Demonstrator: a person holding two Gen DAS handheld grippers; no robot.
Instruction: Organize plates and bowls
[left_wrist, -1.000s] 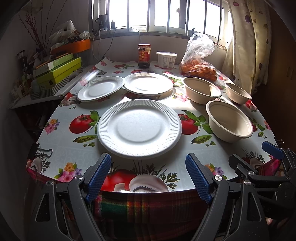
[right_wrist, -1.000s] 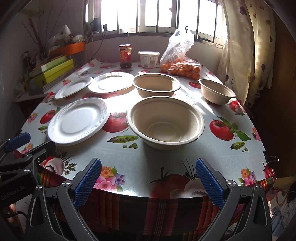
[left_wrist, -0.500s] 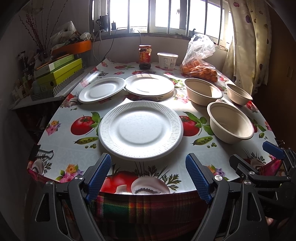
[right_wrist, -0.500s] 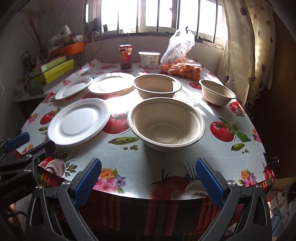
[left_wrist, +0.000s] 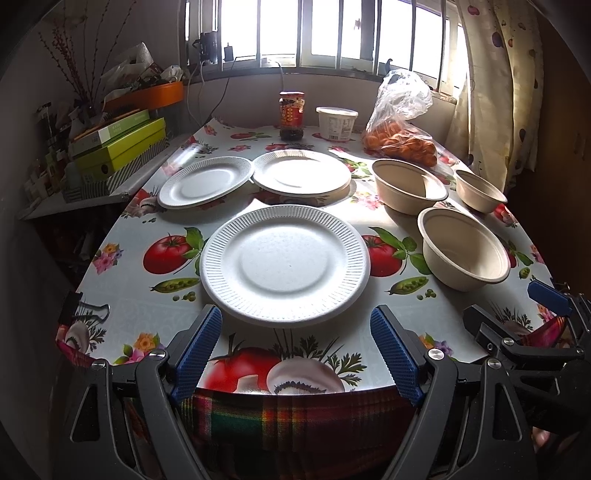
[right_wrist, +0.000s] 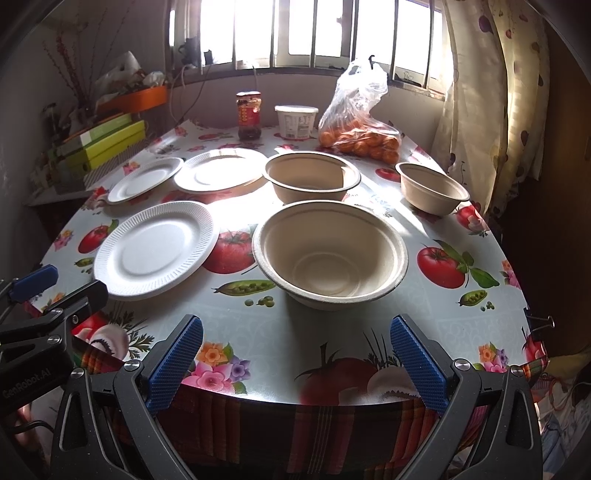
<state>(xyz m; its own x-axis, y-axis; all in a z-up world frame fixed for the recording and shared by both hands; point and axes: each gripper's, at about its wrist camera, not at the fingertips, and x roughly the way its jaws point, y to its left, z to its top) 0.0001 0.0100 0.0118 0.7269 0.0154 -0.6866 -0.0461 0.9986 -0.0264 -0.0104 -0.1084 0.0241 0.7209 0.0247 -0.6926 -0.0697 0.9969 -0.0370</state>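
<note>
Three white foam plates lie on the table: a near one (left_wrist: 284, 265) (right_wrist: 155, 249), a far left one (left_wrist: 206, 181) (right_wrist: 146, 179) and a far middle one (left_wrist: 301, 176) (right_wrist: 221, 170). Three beige bowls stand to their right: a near one (left_wrist: 464, 248) (right_wrist: 330, 254), a far one (left_wrist: 408, 185) (right_wrist: 312, 176) and a small one (left_wrist: 480, 190) (right_wrist: 431, 187). My left gripper (left_wrist: 295, 350) is open and empty at the table's front edge, before the near plate. My right gripper (right_wrist: 295, 360) is open and empty before the near bowl.
At the table's back stand a red jar (left_wrist: 291, 115), a white tub (left_wrist: 337, 122) and a bag of oranges (left_wrist: 400, 142). Green boxes (left_wrist: 118, 146) sit on a side shelf at left. A curtain (right_wrist: 480, 92) hangs at right. Binder clips (left_wrist: 86, 309) hold the tablecloth.
Both grippers have moved slightly forward toward the table; the near plate and near bowl look a little closer. Nothing on the table has moved.
</note>
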